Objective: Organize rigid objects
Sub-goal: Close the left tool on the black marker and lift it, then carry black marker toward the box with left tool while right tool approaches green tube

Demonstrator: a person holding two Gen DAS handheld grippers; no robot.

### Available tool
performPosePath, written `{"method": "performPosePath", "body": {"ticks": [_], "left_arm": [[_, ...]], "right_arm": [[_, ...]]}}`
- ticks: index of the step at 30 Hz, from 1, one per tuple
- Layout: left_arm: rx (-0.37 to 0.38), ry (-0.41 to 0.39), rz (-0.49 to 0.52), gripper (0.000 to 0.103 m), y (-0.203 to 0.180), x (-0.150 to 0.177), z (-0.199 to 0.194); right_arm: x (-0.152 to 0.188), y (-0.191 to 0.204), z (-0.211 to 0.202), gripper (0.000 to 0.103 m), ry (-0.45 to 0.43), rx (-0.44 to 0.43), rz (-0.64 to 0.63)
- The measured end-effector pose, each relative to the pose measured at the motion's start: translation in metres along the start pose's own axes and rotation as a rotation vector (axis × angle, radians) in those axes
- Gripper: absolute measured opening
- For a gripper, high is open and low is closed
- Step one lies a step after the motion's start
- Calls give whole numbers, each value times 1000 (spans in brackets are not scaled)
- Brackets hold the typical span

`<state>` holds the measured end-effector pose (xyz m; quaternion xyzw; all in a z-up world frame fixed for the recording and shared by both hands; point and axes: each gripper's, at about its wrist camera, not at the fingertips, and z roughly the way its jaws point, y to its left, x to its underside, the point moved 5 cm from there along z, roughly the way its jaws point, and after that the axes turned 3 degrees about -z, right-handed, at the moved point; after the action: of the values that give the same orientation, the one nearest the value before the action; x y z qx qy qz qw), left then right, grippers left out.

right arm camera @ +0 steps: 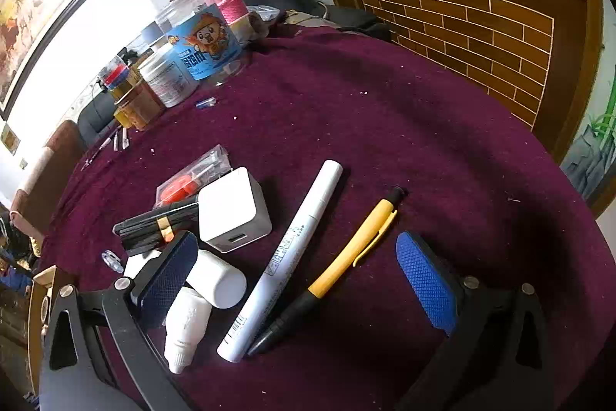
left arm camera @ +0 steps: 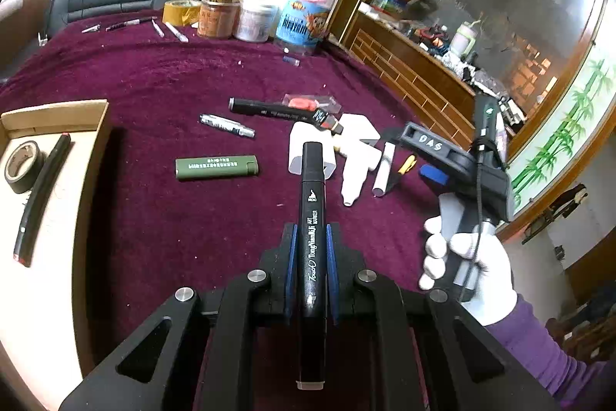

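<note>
My left gripper (left arm camera: 311, 232) is shut on a black art marker (left arm camera: 312, 203), which points away from me and is held above the purple tablecloth (left arm camera: 161, 218). A brown cardboard box (left arm camera: 94, 126) at the left holds a tape roll (left arm camera: 21, 166) and a black pen (left arm camera: 42, 195). My right gripper (right arm camera: 298, 280) stands open low over the cloth. A white marker (right arm camera: 285, 257) and a yellow pen (right arm camera: 346, 257) lie on the cloth between its fingers, untouched. Its left pad is close to a white bottle (right arm camera: 188, 322) and a white charger block (right arm camera: 231, 207). A white-gloved hand (left arm camera: 473, 268) holds the right gripper (left arm camera: 417, 156).
A green lighter (left arm camera: 216, 167), a silver pen (left arm camera: 227, 126) and another black marker (left arm camera: 277, 110) lie mid-table. A clear packet with a red part (right arm camera: 184, 187) sits behind the charger. Jars (left arm camera: 254, 14), tape and several pens crowd the far edge. A wooden cabinet (right arm camera: 481, 26) stands to the right.
</note>
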<state>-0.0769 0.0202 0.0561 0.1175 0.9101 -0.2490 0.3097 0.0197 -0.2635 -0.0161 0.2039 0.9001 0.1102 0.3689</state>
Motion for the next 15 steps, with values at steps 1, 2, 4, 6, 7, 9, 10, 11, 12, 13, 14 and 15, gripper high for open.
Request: {"method": "performPosePath", "body": {"ticks": [1,2,4,6,7,9,10,11,12,13,14,15], "left_arm": [[5,-19,1,11,2,-1,-6],[6,-41,-1,11,5,0,-14],[13,-83,-19,11,12,2,-34],[19,-118,-39,11,21,5,-52],[23,-136,-54,11,27,6,-62],[32,-169,-77,11,39,8,-79],[28,-189,-87,11,44,10,-90],[27,-203,-94,11,49,11,-97],[25,-218,-102,11,57,13,-108],[22,-229,-109,11,62,14,-114],[19,-243,-117,11,68,14,-121],[13,-261,-129,11,76,15,-128]], "right_arm": [[0,0,1,103,3,6,0],[0,0,1,103,5,11,0],[1,-1,1,103,5,23,3],[0,-2,3,103,12,35,4],[1,-1,4,103,20,37,2],[2,0,9,103,48,39,-10],[2,1,8,103,50,48,-14],[1,1,6,103,43,72,-22],[1,2,-1,103,28,115,-46],[1,6,-13,102,1,165,-95],[2,12,-25,101,-25,168,-131],[2,20,-39,101,-48,153,-165]]}}
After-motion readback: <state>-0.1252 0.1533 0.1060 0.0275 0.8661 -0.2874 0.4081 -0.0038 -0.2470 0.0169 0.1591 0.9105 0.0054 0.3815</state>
